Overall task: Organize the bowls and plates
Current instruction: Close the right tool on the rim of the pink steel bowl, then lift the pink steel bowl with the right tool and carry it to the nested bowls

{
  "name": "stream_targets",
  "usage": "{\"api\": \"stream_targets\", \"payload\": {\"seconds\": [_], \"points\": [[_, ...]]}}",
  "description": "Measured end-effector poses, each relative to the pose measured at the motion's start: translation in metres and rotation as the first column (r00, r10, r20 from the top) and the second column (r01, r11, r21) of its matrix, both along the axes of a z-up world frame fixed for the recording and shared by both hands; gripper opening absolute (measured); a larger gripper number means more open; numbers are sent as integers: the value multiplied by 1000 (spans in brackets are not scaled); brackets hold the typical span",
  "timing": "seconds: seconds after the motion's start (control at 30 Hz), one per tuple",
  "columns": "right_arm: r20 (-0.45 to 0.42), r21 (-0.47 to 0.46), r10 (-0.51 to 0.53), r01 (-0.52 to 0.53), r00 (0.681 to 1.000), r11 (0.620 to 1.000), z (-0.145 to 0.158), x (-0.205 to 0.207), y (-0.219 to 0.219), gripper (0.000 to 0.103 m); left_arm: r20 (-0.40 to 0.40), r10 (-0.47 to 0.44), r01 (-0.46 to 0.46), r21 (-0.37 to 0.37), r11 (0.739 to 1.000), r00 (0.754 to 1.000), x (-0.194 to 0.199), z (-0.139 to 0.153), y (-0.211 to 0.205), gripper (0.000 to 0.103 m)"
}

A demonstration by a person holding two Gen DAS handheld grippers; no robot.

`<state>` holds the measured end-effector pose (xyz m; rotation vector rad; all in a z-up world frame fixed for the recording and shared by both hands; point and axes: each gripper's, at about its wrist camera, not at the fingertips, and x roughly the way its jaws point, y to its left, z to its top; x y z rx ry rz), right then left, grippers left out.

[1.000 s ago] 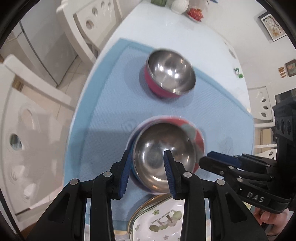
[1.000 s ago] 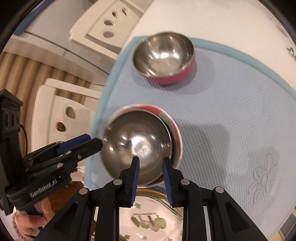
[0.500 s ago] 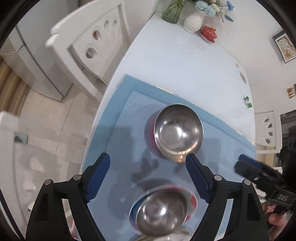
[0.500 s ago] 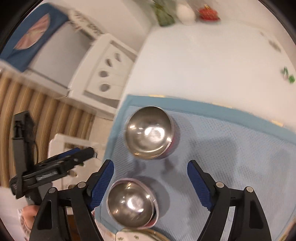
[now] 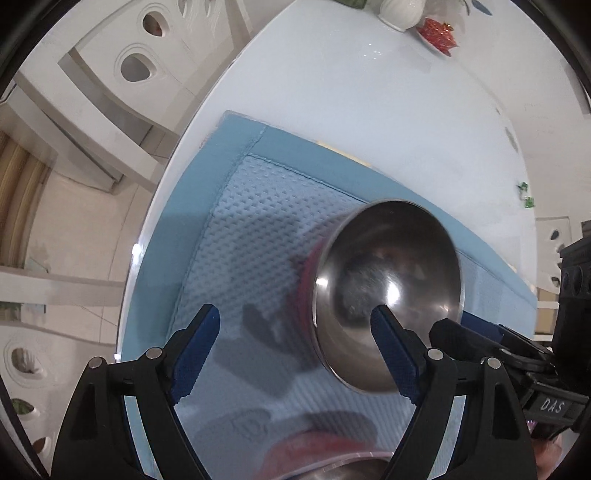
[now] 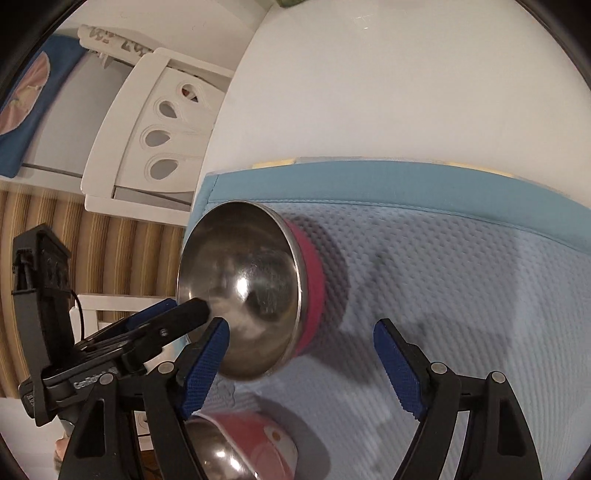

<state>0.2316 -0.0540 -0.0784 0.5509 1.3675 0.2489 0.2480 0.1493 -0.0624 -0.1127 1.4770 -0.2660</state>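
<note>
A steel bowl with a pink outside (image 5: 388, 291) sits on the blue mat (image 5: 243, 251); it also shows in the right wrist view (image 6: 251, 299). My left gripper (image 5: 295, 347) is open, its right finger over the bowl's near rim. My right gripper (image 6: 303, 358) is open, its left finger at the bowl's near rim. A second steel bowl nested in a red one (image 6: 236, 443) lies at the bottom edge of both views, also in the left wrist view (image 5: 332, 458). Each gripper shows in the other's view, the right one (image 5: 509, 354) and the left one (image 6: 122, 343).
The mat lies on a white table (image 5: 369, 96) near its left edge. White chairs (image 6: 155, 136) stand beside the table. A vase and a red dish (image 5: 436, 29) sit at the far end.
Both grippers have come down close to the far pink bowl, jaws still open. The nested bowls have slid to the bottom edge of both views.
</note>
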Motion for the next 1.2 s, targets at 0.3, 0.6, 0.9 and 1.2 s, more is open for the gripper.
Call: {"api": "stream_targets", "payload": {"seconds": [0.3, 0.6, 0.9, 1.2], "points": [[-40, 47, 40, -39, 998, 998, -30, 12, 13, 48, -39, -21, 19, -60, 998, 999, 2, -22, -6, 41], [-38, -20, 9, -10, 999, 1000, -34, 14, 10, 23, -38, -6, 3, -84, 996, 999, 4, -25, -5, 21], [-84, -17, -11, 10, 996, 1000, -34, 12, 9, 19, -30, -9, 6, -96, 995, 999, 1, -23, -9, 18], [-70, -30, -2, 0, 998, 1000, -14, 2, 7, 19, -7, -8, 7, -97, 995, 1000, -5, -7, -1, 18]]}}
